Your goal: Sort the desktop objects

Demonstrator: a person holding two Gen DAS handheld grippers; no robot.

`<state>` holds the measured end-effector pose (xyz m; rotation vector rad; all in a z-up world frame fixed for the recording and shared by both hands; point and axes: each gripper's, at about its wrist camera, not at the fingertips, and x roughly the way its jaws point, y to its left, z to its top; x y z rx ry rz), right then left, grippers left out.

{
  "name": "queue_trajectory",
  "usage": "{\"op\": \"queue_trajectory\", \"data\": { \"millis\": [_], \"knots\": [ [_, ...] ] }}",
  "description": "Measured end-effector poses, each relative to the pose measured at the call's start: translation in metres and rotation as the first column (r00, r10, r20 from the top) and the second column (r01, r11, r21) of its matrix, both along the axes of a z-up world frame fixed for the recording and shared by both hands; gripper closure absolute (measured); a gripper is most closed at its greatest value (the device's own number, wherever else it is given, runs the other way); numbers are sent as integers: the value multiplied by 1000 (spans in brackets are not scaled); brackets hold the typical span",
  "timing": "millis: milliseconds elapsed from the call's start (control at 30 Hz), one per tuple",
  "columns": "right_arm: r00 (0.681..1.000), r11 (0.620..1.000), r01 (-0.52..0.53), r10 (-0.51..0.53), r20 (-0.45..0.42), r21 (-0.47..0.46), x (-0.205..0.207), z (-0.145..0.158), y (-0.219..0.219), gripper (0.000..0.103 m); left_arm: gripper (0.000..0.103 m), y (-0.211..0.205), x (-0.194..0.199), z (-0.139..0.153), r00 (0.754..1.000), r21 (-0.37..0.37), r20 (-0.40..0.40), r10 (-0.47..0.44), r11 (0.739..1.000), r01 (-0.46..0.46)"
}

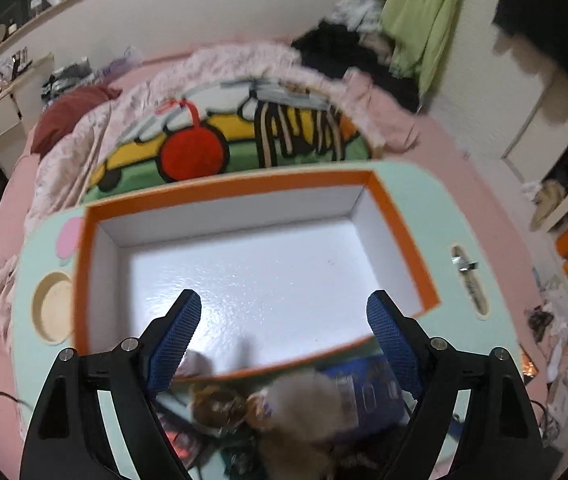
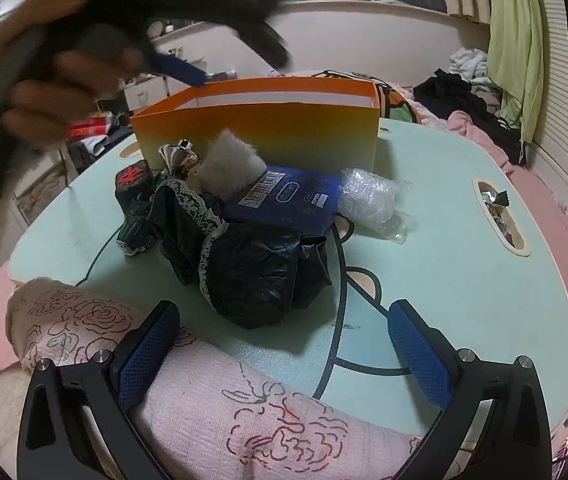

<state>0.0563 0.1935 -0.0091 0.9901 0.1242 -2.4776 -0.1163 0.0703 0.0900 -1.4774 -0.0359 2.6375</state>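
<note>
An orange box (image 1: 398,224) with a bare white floor stands on the mint table (image 1: 404,184). My left gripper (image 1: 284,304) hangs open over it, nothing between its fingers. In the right wrist view the same box (image 2: 259,136) stands behind a heap: a black plastic bag (image 2: 259,276), a dark blue carton (image 2: 288,200), a white fluffy piece (image 2: 229,170), a bubble-wrap wad (image 2: 370,198), a green toy car (image 2: 137,232) and a black cube with a red mark (image 2: 131,178). My right gripper (image 2: 284,316) is open, short of the bag. The left gripper's blue finger (image 2: 179,68) shows blurred above the box.
A pink floral cloth (image 2: 243,400) covers the table's near edge under the right gripper. The table has a round cup recess (image 1: 53,308) at its left and a slot holding foil wrappers (image 2: 500,216) at its right. A bed with pink bedding (image 1: 243,68) surrounds the table.
</note>
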Motion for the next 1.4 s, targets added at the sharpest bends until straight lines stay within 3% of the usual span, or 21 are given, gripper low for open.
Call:
{"op": "queue_trajectory", "data": {
  "millis": [167, 500, 1067, 1300, 1400],
  "knots": [
    [1000, 1000, 0, 0, -1, 0, 0, 0, 0, 0, 18, -1, -9, -25, 997, -31, 67, 27, 999, -25],
    [1000, 1000, 0, 0, -2, 0, 0, -1, 0, 0, 18, -8, -12, -31, 993, 9, 112, 36, 999, -38],
    [1000, 1000, 0, 0, -4, 0, 0, -1, 0, 0, 18, 10, -20, -25, 973, 240, 225, -57, 971, 1],
    [1000, 1000, 0, 0, -5, -1, 1, -1, 0, 0, 18, 14, -6, -14, 980, 277, 184, -80, 960, 26],
    [1000, 1000, 0, 0, -5, -1, 1, -2, 0, 0, 18, 8, 17, 7, 989, 293, 91, -115, 952, 83]
  ]
}}
